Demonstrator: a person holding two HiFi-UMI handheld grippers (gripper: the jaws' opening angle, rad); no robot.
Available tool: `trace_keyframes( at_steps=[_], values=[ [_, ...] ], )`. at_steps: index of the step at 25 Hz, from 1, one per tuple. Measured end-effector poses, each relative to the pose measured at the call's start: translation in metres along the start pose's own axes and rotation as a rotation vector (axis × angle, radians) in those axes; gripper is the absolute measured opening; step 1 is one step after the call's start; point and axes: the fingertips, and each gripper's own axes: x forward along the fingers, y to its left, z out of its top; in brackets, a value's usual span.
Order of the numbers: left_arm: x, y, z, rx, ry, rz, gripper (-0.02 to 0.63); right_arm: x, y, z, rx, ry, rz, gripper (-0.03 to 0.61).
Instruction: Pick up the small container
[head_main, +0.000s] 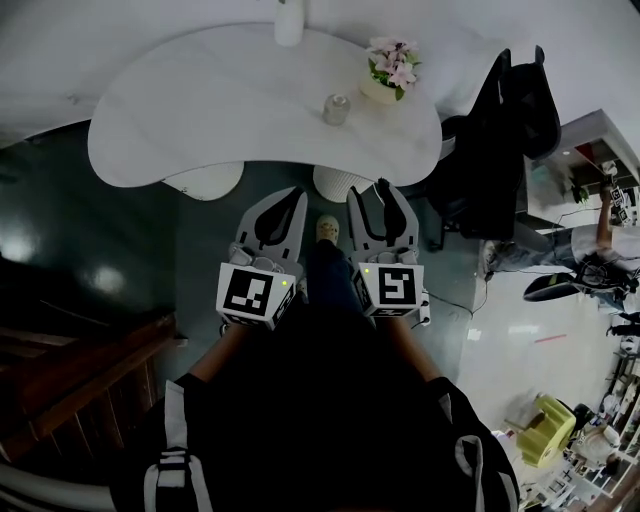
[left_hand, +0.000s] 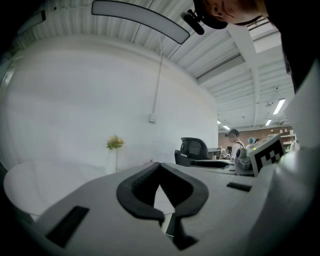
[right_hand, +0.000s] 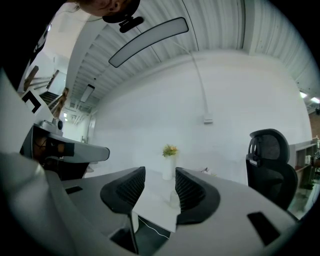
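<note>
The small container (head_main: 336, 109), a little grey jar, stands on the white table (head_main: 200, 100), right of the table's middle. Both grippers hang below the table's near edge, short of the jar. My left gripper (head_main: 288, 200) has its jaw tips touching and nothing in them; in the left gripper view (left_hand: 167, 216) the pads meet. My right gripper (head_main: 370, 195) has its jaws apart, still widening, with nothing between them. Through that gap in the right gripper view (right_hand: 160, 187) the container (right_hand: 173, 196) shows faintly on the table, far ahead.
A pot of pink flowers (head_main: 390, 72) stands right of the jar and a white cylinder (head_main: 288, 24) at the table's far edge. Two white stools (head_main: 205, 181) sit under the table. A black office chair (head_main: 510, 130) is at the right, a wooden rail (head_main: 80, 372) at the lower left.
</note>
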Motion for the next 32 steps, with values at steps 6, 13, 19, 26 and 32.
trace_keyframes(
  at_steps=[6,13,19,26,32],
  values=[
    [0.038,0.019,-0.001,0.011,0.004,-0.022,0.006,0.046,-0.019,0.001,-0.02,-0.029,0.034,0.198],
    [0.097,0.048,-0.001,-0.004,-0.021,-0.006,0.006,0.108,-0.049,-0.018,-0.035,0.013,0.079,0.204],
    [0.143,0.067,-0.013,-0.009,0.039,0.017,0.006,0.153,-0.066,-0.045,-0.068,0.046,0.13,0.212],
    [0.191,0.09,-0.013,0.028,0.075,0.057,0.006,0.196,-0.08,-0.081,-0.086,0.154,0.215,0.225],
    [0.218,0.102,-0.022,0.027,0.109,0.085,0.006,0.219,-0.085,-0.114,-0.068,0.247,0.288,0.251]
  ],
)
